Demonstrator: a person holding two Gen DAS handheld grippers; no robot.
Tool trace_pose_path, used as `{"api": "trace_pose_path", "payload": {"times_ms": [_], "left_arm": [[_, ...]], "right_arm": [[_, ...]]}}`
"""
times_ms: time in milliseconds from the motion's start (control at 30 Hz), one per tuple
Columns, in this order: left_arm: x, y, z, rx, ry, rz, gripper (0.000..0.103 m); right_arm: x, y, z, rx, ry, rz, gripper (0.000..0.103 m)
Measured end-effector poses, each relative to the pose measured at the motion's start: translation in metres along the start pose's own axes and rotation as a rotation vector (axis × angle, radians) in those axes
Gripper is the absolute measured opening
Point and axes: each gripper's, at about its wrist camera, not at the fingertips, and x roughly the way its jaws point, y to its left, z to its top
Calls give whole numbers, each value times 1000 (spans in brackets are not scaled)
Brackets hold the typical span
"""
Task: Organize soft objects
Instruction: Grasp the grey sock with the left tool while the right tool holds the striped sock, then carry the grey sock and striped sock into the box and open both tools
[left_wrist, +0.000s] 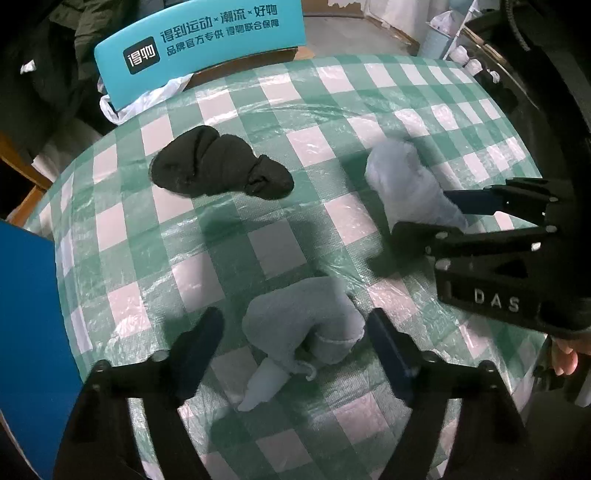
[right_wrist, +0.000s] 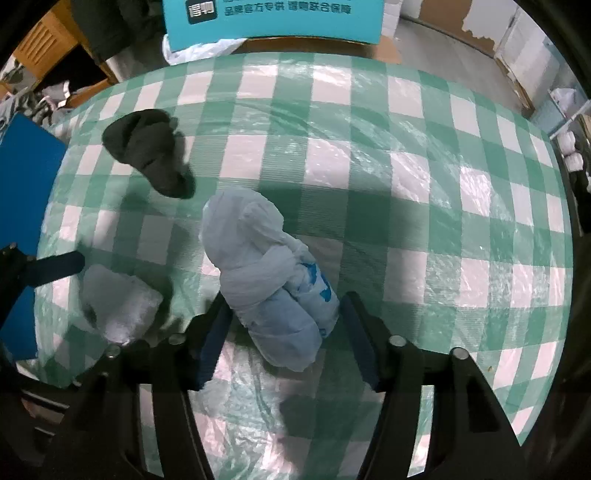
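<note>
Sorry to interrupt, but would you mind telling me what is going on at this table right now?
A person is sorting rolled-up soft items on a green checked tablecloth with handheld tongs in each hand. The left tongs straddle a grey sock bundle, and the right tongs straddle a pale blue bundle. Both are open, their pads not yet pressing. A black sock bundle lies untouched further back.
</note>
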Motion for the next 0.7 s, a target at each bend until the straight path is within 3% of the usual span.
{"api": "trace_pose_path", "payload": {"times_ms": [67, 300, 700], "left_arm": [[2, 1, 0, -5, 10, -16, 60], [-6, 2, -1, 5, -24, -25, 39], [-39, 8, -2, -19, -97, -36, 36]], "right_arm": [[0, -2, -1, 11, 0, 1, 50], [-9, -7, -3, 64, -10, 5, 39], [-54, -6, -20, 103, -73, -1, 37]]}}
